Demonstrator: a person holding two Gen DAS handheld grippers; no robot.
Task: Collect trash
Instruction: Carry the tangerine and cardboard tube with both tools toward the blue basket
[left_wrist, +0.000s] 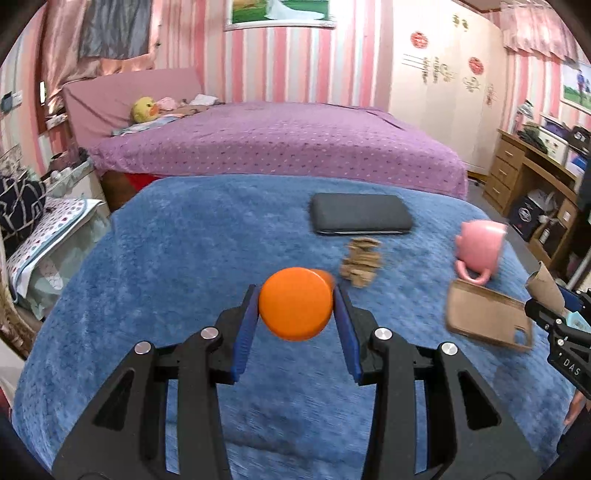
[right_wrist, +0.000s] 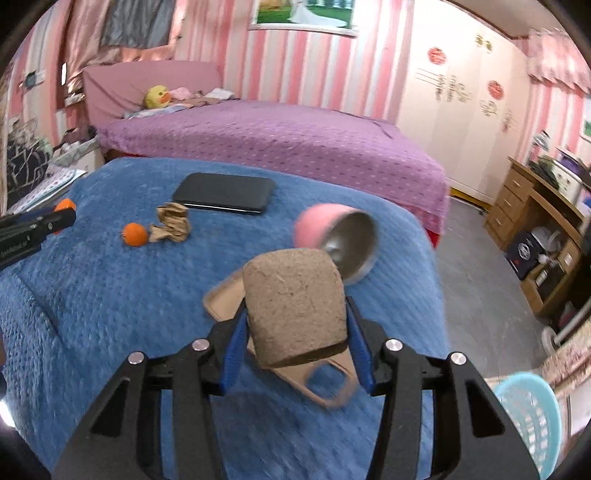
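Two pieces are held above the blue blanket (left_wrist: 184, 240): left gripper (left_wrist: 295, 306) fingers clamp an orange peel piece (left_wrist: 293, 302), right gripper (right_wrist: 295, 332) fingers pinch a flattened cardboard tube (right_wrist: 295, 306). Next: carry both to the light-blue basket (right_wrist: 532, 413) off the blanket's right edge & release; crumpled paper (right_wrist: 171, 223) + small orange scrap (right_wrist: 135, 233) remain near the far edge.

Each black gripper (left_wrist: 295, 306) has blue pads (left_wrist: 245, 332) and silver screws (left_wrist: 209, 333).
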